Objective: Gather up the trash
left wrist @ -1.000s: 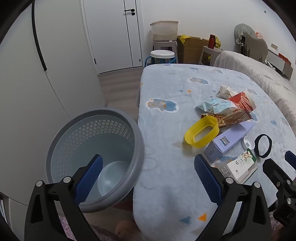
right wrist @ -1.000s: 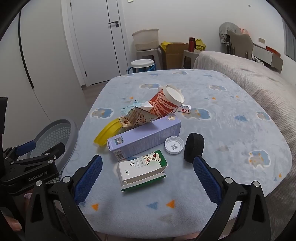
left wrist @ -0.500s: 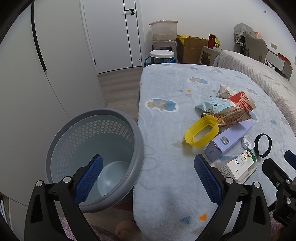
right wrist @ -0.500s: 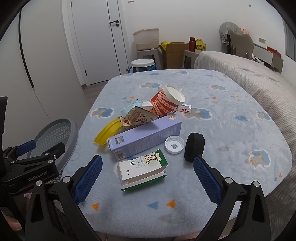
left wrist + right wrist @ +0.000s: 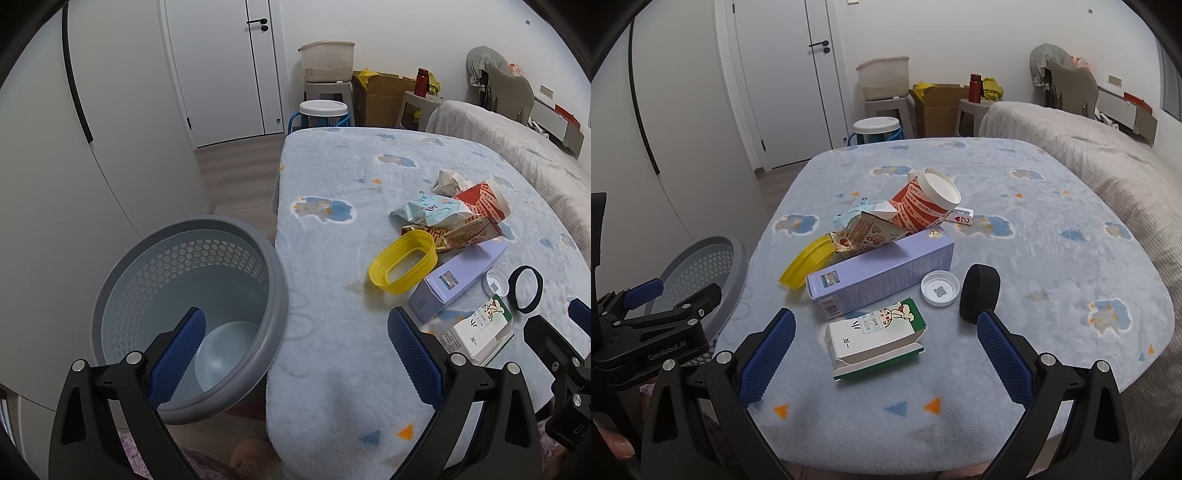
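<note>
Trash lies on the blue blanket-covered table point(image 5: 1052, 258): a white-and-green milk carton point(image 5: 875, 339), a long purple box point(image 5: 882, 275), a yellow oval ring point(image 5: 807, 264), a red paper cup point(image 5: 925, 203), crumpled wrappers point(image 5: 866, 230), a white cap point(image 5: 940, 288) and a black band point(image 5: 980, 293). A grey perforated bin point(image 5: 192, 306) stands beside the table's left edge. My left gripper point(image 5: 291, 354) is open and empty over the bin rim and table corner. My right gripper point(image 5: 882, 350) is open and empty, its fingers either side of the milk carton, just in front of it.
A playing card point(image 5: 962, 218) lies behind the cup. A bed point(image 5: 1089, 147) runs along the table's right side. A white wardrobe point(image 5: 55, 166) stands left of the bin. Stools, a cardboard box point(image 5: 938, 107) and a white-lidded bucket point(image 5: 877, 129) stand by the far wall.
Both grippers have stayed almost still. Nothing on the table has moved.
</note>
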The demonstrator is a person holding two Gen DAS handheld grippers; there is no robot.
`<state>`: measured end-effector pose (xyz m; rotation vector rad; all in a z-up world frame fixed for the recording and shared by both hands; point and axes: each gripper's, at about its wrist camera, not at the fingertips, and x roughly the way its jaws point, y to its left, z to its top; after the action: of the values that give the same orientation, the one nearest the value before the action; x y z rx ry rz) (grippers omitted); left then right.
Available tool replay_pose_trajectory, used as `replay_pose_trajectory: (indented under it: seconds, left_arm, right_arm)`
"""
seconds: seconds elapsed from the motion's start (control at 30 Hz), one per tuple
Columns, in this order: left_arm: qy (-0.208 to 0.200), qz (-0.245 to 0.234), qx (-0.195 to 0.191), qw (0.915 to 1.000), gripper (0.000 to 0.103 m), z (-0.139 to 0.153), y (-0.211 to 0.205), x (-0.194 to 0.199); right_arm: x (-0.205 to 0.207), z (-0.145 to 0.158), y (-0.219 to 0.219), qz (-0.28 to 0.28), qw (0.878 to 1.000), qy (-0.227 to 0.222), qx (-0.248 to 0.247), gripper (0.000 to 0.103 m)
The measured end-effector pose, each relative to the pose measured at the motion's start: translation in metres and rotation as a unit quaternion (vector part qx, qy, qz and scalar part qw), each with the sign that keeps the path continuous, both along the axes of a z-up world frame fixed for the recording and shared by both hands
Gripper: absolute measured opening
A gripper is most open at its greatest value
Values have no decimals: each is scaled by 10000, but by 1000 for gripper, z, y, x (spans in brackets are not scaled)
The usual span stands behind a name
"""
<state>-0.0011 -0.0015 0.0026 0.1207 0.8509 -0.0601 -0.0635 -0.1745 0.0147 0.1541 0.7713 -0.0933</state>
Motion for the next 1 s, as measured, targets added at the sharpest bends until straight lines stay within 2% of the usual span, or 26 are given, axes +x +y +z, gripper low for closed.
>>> replay_pose_trajectory:
  seconds: [1.0]
  left_arm:
    - [-15,-5,16,10000,95,0,-1,0]
  right_arm:
    - [0,-1,-1,18,10000,6,12,97]
